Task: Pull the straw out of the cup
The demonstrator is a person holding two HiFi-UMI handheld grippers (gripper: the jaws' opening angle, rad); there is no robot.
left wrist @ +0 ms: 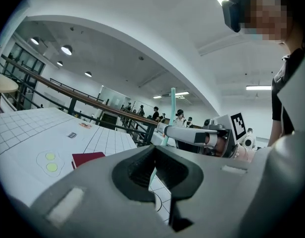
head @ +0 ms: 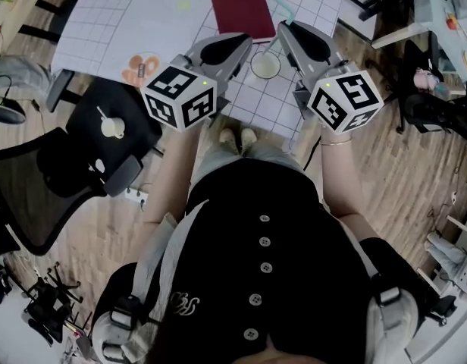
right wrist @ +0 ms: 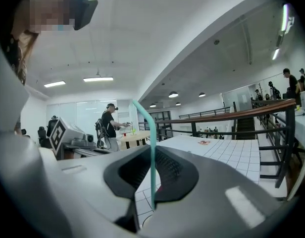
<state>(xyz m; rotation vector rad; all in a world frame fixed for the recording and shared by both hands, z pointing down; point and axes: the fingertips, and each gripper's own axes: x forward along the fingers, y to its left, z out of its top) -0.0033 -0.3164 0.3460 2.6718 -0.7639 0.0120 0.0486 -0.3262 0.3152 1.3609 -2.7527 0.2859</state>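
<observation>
A teal bendy straw [right wrist: 152,148] stands upright between the jaws of my right gripper [right wrist: 151,177], which is shut on it. The straw's lower end hangs free just below the jaws. In the head view the straw [head: 285,10] shows past the tip of the right gripper [head: 285,27], and the white cup [head: 265,65] sits on the gridded table [head: 127,21] between the two grippers. My left gripper [head: 245,42] hovers left of the cup with its jaws closed on nothing. From the left gripper [left wrist: 157,172] view, the straw [left wrist: 172,108] rises from the right gripper [left wrist: 165,129].
A dark red book [head: 241,10] lies on the table beyond the cup and also shows as the book [left wrist: 85,158]. Black office chairs [head: 67,165] stand at the left of the table. A railing [right wrist: 251,115] and people stand in the background.
</observation>
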